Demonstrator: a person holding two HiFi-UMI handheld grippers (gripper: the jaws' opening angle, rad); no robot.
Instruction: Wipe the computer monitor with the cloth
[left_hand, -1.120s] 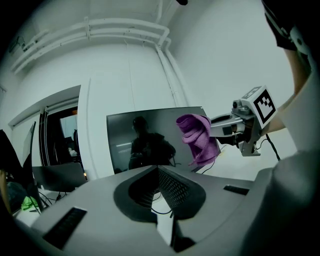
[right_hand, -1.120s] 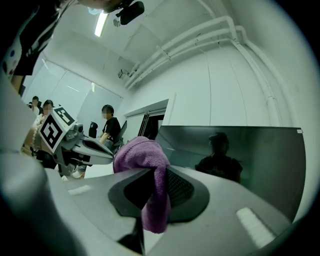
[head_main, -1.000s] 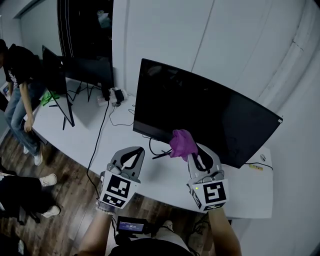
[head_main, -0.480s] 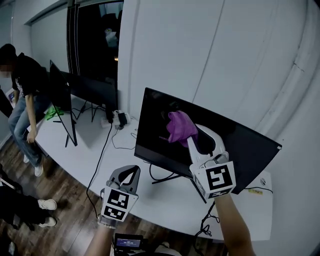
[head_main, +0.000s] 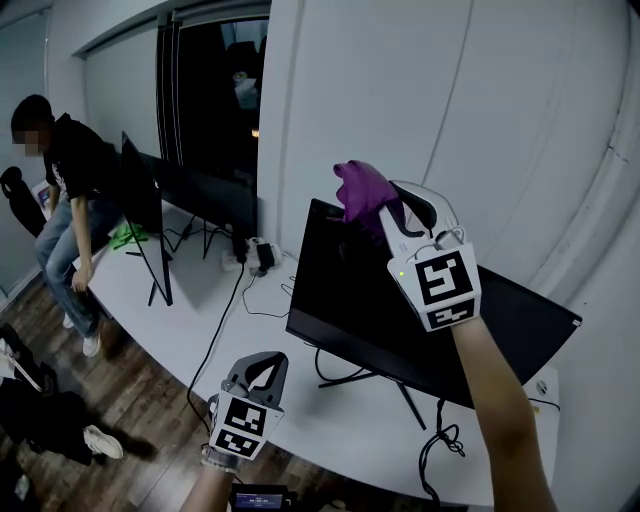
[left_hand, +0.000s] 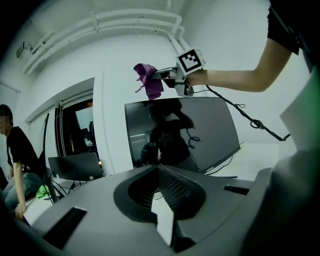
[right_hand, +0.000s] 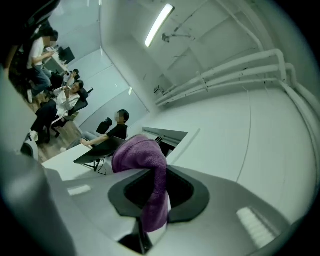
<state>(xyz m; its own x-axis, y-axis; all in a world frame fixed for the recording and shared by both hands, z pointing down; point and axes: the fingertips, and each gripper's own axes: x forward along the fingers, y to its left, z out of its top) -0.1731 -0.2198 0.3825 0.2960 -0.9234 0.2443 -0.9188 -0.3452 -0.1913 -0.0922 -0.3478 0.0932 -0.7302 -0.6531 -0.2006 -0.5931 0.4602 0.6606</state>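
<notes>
1. While its jaws are clamped on the purple cloth (head_main: 362, 190), the right gripper (head_main: 388, 212) is held high, and the cloth sits at the upper left corner of the monitor (head_main: 400, 320).
2. Whether the cloth really touches the screen, I cannot tell.
3. Left gripper (head_main: 263, 362) hangs low near the edge of the desk (head_main: 180, 300), its jaws together on nothing.
4. By my judgement, the cloth is in the grip and at the screen, so the wiping seems only at its beginning, and nearly all the dark surface is left.
</notes>
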